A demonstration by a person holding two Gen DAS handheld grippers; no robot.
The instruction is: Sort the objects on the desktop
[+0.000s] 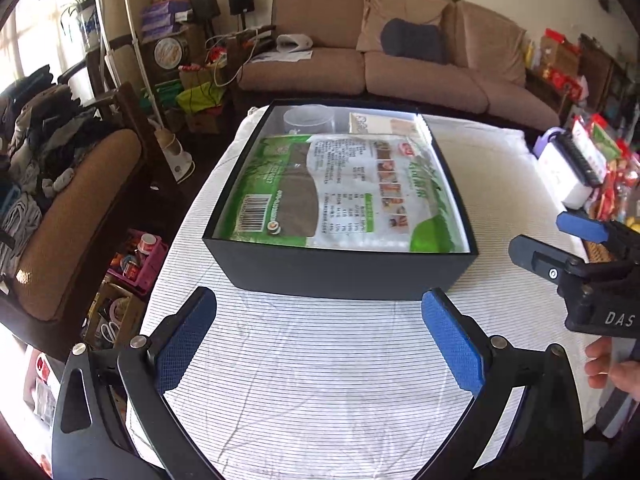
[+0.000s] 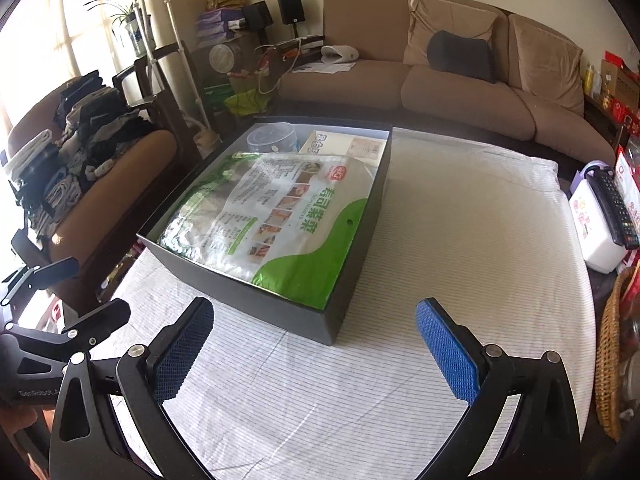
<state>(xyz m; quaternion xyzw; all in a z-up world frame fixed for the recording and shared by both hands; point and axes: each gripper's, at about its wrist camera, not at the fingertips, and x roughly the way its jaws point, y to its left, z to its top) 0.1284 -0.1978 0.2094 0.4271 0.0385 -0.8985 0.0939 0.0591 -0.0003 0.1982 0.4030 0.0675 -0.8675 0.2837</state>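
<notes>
A black open box point(image 1: 340, 272) point(image 2: 280, 312) stands on the striped white tablecloth point(image 1: 320, 360) point(image 2: 460, 240). Inside it lies a large green and white food packet point(image 1: 340, 188) point(image 2: 280, 216), with a clear round tub point(image 1: 308, 120) point(image 2: 272, 138) and a beige carton point(image 1: 384, 124) point(image 2: 344, 144) behind it. My left gripper point(image 1: 320, 344) is open over bare cloth in front of the box, nothing between its blue pads point(image 1: 452, 344). My right gripper point(image 2: 314, 348) is open too, near the box's front corner, empty. In the left wrist view the right gripper point(image 1: 560, 248) shows at the right edge.
A white container with a black remote point(image 2: 608, 208) point(image 1: 576, 164) and snack packets point(image 1: 608, 160) crowd the table's right edge, beside a wicker basket point(image 2: 608, 360). An armchair piled with clothes point(image 1: 48, 168) stands left. A brown sofa point(image 1: 380, 56) lies behind the table.
</notes>
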